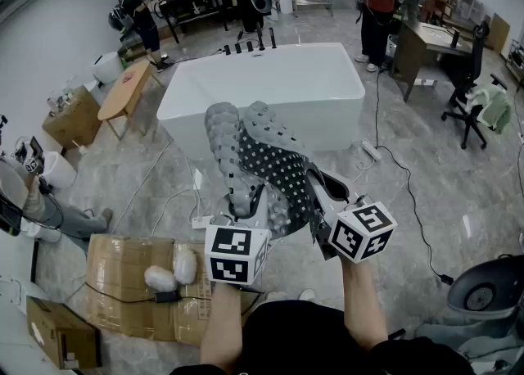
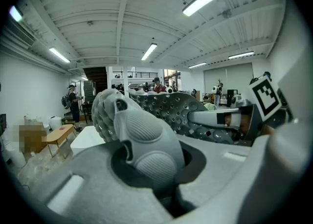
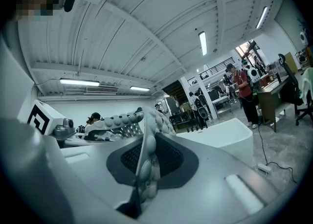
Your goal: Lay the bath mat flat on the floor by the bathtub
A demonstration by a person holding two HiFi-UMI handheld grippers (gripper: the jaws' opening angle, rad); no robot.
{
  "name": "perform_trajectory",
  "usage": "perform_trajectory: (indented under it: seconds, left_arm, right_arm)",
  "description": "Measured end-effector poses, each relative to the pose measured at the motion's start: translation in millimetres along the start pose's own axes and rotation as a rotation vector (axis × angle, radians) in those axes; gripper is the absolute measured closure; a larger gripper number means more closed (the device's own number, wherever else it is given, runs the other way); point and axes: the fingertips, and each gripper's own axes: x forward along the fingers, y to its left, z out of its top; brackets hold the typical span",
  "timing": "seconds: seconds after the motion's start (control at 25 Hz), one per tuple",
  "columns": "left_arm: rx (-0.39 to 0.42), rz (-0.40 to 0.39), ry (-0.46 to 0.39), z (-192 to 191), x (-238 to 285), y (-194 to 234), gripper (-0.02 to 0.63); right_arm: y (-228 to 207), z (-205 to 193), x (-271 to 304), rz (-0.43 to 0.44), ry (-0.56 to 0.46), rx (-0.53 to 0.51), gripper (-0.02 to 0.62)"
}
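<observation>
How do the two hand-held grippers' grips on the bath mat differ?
The left hand-held gripper clamps a thick bunched fold of the bath mat; the right hand-held gripper pinches a thin edge. Left holds its pebbled side, right its dark dotted side. Both are shut, mat off the floor.

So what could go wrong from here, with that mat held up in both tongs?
The bath mat is held up bunched and folded over between the left tongs and the right tongs, so it may land creased rather than flat.
White cables and a power strip lie on the floor in front of the bathtub; the mat could settle over them and sit lumpy.
</observation>
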Motion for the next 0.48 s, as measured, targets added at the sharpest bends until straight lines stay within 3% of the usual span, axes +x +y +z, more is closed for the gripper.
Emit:
perform_trajectory:
  seconds: [0.48]
  left_arm:
    - [0.016, -0.014, -0.029, 9, 0, -8, 0.566]
  right_arm:
    - [-4, 8, -5, -0.008, -0.019, -0.01, 0.572]
